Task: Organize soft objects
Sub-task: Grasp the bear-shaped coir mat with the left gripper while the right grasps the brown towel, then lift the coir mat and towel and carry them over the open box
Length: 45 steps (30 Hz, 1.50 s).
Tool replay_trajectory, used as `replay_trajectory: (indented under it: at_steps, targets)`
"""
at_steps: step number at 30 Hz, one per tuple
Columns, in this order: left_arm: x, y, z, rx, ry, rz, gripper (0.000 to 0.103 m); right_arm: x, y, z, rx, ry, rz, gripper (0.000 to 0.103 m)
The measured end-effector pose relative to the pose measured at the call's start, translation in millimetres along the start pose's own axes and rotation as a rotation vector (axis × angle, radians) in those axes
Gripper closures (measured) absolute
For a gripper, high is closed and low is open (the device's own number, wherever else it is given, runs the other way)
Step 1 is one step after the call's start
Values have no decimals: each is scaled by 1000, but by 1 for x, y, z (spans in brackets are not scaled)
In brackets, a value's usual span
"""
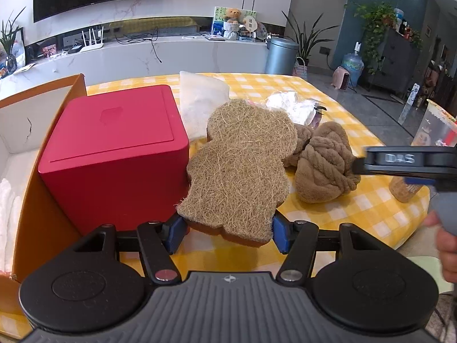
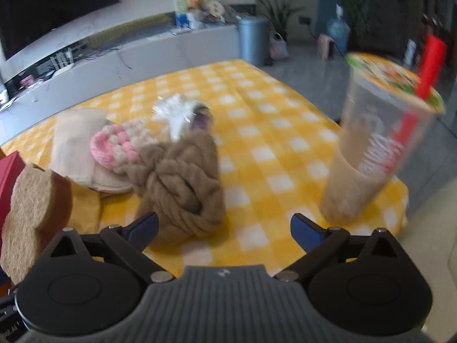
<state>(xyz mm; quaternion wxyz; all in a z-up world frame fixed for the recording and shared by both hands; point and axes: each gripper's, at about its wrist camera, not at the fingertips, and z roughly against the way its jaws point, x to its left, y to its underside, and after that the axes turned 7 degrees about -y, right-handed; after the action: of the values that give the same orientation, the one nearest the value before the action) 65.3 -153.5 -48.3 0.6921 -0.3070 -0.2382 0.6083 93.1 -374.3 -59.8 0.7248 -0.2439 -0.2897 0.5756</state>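
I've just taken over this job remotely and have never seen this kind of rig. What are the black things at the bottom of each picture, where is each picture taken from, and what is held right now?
There is no robot arm. A person holds a hand-operated two-finger gripper in each hand, and each gripper carries a wide-angle camera looking forward along its blue-tipped fingers.

In the left wrist view, the left gripper is shut on a bear-shaped fibre sponge. Beside it stand a red box and an orange cardboard box.

In the blurred right wrist view, the right gripper is open and holds nothing. Ahead of it, on the yellow checked tablecloth, lie a brown knotted yarn bundle, a pink and white knitted piece and a drink cup with a red straw.
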Motion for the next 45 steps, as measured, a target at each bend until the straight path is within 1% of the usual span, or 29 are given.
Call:
replay_trajectory:
  at_steps: [3, 7, 11, 14, 16, 17, 18, 19, 20, 21, 22, 23, 24, 26, 29, 34, 39, 42, 45]
  targets:
    - [3, 0, 4, -11, 15, 15, 34, 16, -3, -12, 10, -47, 84, 3]
    - [7, 2, 4, -4, 31, 25, 33, 31, -8, -34, 39, 16, 177, 3]
    - [10, 2, -1, 28, 39, 39, 33, 39, -9, -62, 113, 11, 224, 3]
    - [11, 2, -3, 34, 47, 48, 33, 48, -6, -78, 151, 37, 296, 3]
    - [11, 2, -4, 36, 45, 47, 33, 53, -5, -83, 160, 23, 332, 13]
    - [10, 2, -5, 38, 43, 43, 33, 54, -6, -84, 156, 22, 333, 23]
    - [9, 2, -5, 40, 40, 40, 33, 54, -6, -84, 151, 35, 332, 28]
    - [9, 2, -5, 40, 39, 39, 33, 53, -6, -84, 152, 35, 332, 31]
    - [9, 2, -4, 38, 39, 40, 33, 50, -6, -82, 155, 28, 323, 36]
    - [9, 2, -4, 36, 40, 42, 33, 47, -6, -80, 153, 23, 311, 38]
    - [10, 3, -2, 35, 40, 43, 33, 45, -6, -78, 148, 22, 300, 45]
    - [9, 3, -1, 33, 39, 43, 33, 43, -5, -75, 145, 21, 289, 49]
    - [9, 3, 1, 30, 37, 41, 33, 41, -5, -73, 143, 14, 276, 52]
    - [9, 3, 4, 22, 36, 35, 33, 38, -5, -65, 134, -9, 247, 54]
    - [9, 3, 8, 13, 35, 37, 33, 35, -4, -50, 114, -51, 202, 55]
    - [8, 2, 16, -7, 36, 34, 33, 28, -4, -24, 54, -120, 110, 54]
    - [3, 1, 23, -22, 32, 10, 33, 20, -2, -16, 38, -136, 37, 54]
    - [2, 1, 26, -23, 27, 11, 33, 9, -1, -13, 31, -137, -49, 54]
    - [5, 2, 29, -24, 24, 15, 33, -4, 3, -8, 25, -164, -160, 54]
